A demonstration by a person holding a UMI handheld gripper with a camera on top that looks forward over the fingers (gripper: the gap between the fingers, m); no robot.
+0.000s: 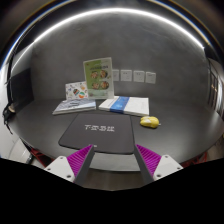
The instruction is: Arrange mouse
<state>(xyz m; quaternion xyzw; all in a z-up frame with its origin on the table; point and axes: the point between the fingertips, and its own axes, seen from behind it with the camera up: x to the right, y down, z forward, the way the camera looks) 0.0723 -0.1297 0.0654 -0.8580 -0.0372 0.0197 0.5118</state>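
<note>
Black and rectangular, a mouse pad (99,132) with pale lettering near its front edge is laid flat on the grey surface (180,125), and everything else is placed here relative to it. The gripper (113,160) is held just short of the pad's near edge, its jaws spread well apart with nothing between them; the purple pads (80,157) are seen on the inner faces of the fingers, which are angled toward the pad's two near corners. A small yellow mouse (149,122) is found just beside the pad's far right corner, off the pad and resting on the surface. Directly behind the pad, a white booklet with a blue stripe (124,105) is laid flat. To the rear left of the pad, another printed leaflet (74,105) is laid down, and behind that an illustrated green card (98,78) is propped upright. Farther back, a row of pale panels (133,76) is seen on the wall.
</note>
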